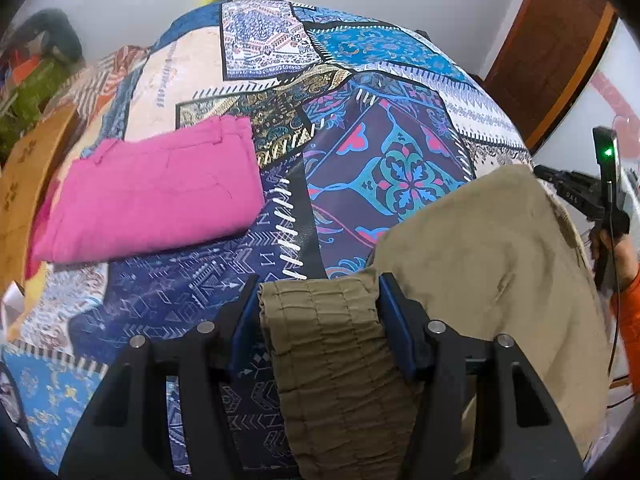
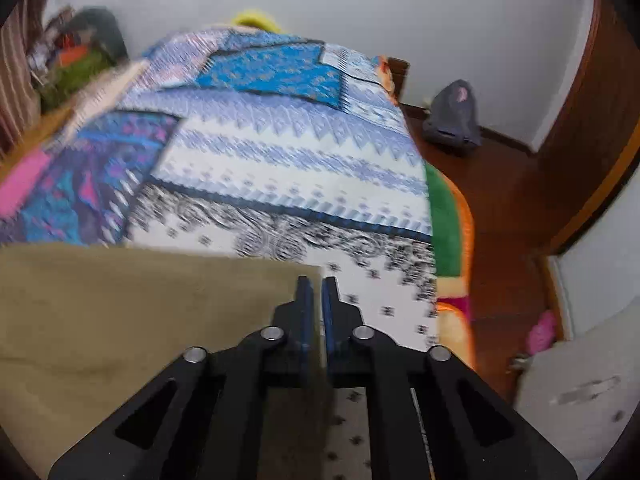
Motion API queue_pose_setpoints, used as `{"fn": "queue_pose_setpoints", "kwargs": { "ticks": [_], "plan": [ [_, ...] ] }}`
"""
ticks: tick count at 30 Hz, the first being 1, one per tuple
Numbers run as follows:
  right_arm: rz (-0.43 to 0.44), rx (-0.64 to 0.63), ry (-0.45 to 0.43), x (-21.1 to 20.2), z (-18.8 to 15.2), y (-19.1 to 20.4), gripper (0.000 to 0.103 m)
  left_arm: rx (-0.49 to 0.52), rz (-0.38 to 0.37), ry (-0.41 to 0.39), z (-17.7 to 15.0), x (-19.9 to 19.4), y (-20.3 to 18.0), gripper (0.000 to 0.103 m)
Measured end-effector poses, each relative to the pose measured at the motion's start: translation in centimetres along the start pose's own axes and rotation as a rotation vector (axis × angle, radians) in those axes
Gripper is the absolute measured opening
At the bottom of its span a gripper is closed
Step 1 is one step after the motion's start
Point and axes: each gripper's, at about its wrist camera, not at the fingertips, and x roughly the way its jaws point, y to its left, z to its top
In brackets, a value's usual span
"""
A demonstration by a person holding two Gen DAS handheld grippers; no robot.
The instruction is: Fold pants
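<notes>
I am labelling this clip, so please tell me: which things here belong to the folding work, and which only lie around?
Part of the job:
- olive pants, waistband held
- left gripper
- right gripper, on the pants' edge
- folded pink pants
- bedspread, the work surface

Lying about:
- grey bag on the floor
- clutter pile beside the bed

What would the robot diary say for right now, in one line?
left gripper: holds khaki pants waistband | right gripper: pinches pants edge | pink pants: folded on bed
</notes>
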Motion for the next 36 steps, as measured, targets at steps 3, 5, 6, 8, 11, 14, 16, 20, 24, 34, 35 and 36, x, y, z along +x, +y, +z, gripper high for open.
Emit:
{"fn": "queue_pose_setpoints", "kwargs": {
  "ticks": [3, 5, 6, 8, 11, 14, 16, 20, 24, 34, 35, 36],
  "plan": [
    [0.027, 0.051, 0.008, -1.3, 0.1, -1.5, 0.004, 0.040, 0.052, -0.020, 0.5, -1.0, -0.6, 0.056],
    [0.096, 0.085, -0.014, -2.7, 0.1, -2.0, 0.006, 0.062, 0.065, -0.059, 0.8, -2.4, -1.1, 0.056],
    [0.137, 0.090, -0.022, -3.7, 0.1, -1.9, 0.007, 0.072, 0.067, -0.079, 0.9, -3.1, -1.3, 0.056],
    [0.204, 0.089, -0.029, -4.7, 0.0, -0.9, 0.016, 0.084, 0.056, -0.111, 1.0, -4.2, -1.8, 0.056],
    [0.300, 0.079, -0.035, -5.4, -0.6, 1.2, 0.023, 0.076, -0.010, -0.117, 1.1, -4.9, -2.5, 0.056],
    [0.360, 0.054, 0.014, -4.3, -1.5, 3.7, 0.023, 0.097, -0.034, -0.082, 0.5, -4.0, -3.6, 0.056],
    [0.373, 0.041, 0.066, -3.2, -2.6, 5.0, 0.023, 0.108, -0.031, -0.050, -0.1, -3.0, -4.2, 0.056],
    [0.341, 0.006, 0.092, -2.6, -4.1, 5.6, 0.022, 0.123, 0.003, -0.033, -1.5, -1.7, -4.3, 0.057],
    [0.243, -0.066, 0.103, -4.0, -4.9, 5.7, 0.023, 0.123, 0.022, -0.036, -2.0, -2.4, -3.3, 0.058],
    [0.146, 0.044, 0.082, -10.1, -7.7, 0.9, 0.023, 0.042, 0.112, -0.064, -4.2, -6.9, 0.5, 0.058],
    [0.150, 0.056, 0.061, -11.2, -7.7, 0.8, 0.023, 0.029, 0.108, -0.068, -4.5, -7.7, 0.8, 0.058],
    [0.152, 0.064, 0.041, -12.1, -7.7, 0.8, 0.024, 0.015, 0.102, -0.077, -4.9, -8.6, 1.0, 0.058]
  ]
}}
